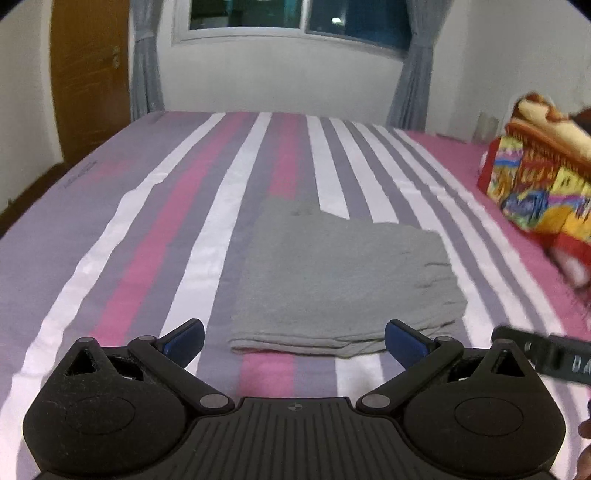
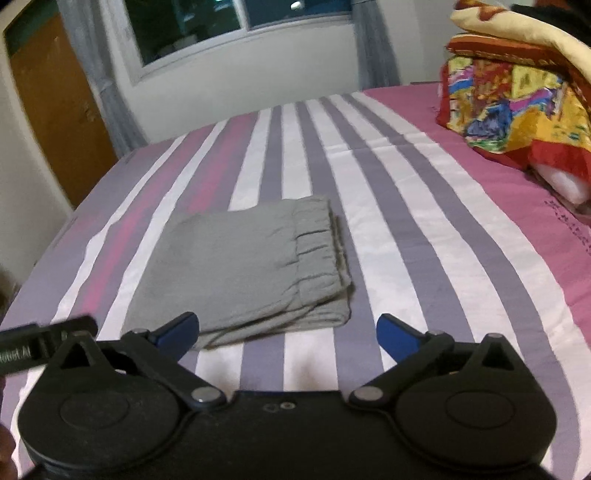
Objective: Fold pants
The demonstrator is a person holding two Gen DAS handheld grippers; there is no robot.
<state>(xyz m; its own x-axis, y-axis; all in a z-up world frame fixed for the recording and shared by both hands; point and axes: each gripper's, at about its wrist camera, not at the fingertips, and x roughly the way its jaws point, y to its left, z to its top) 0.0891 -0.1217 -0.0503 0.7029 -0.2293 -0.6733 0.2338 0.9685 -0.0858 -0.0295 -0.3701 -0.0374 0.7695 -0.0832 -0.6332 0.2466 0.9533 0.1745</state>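
Note:
Grey pants [image 1: 340,280] lie folded into a flat stack on the striped bed sheet [image 1: 155,229]. In the right wrist view the pants [image 2: 243,266] show their gathered waistband on the right side. My left gripper [image 1: 293,341] hovers above the near edge of the stack, open wide, nothing between its blue pads. My right gripper [image 2: 288,334] is also open wide over the stack's near right corner, holding nothing. Part of the right gripper [image 1: 546,354] shows at the right edge of the left wrist view, and part of the left gripper [image 2: 40,343] at the left edge of the right wrist view.
A colourful folded blanket pile [image 1: 543,184] sits on the pink part of the bed at the right, the blanket pile [image 2: 517,96] near the bed's far right. A wooden door [image 1: 88,74], a window [image 1: 295,18] and grey curtains stand behind the bed.

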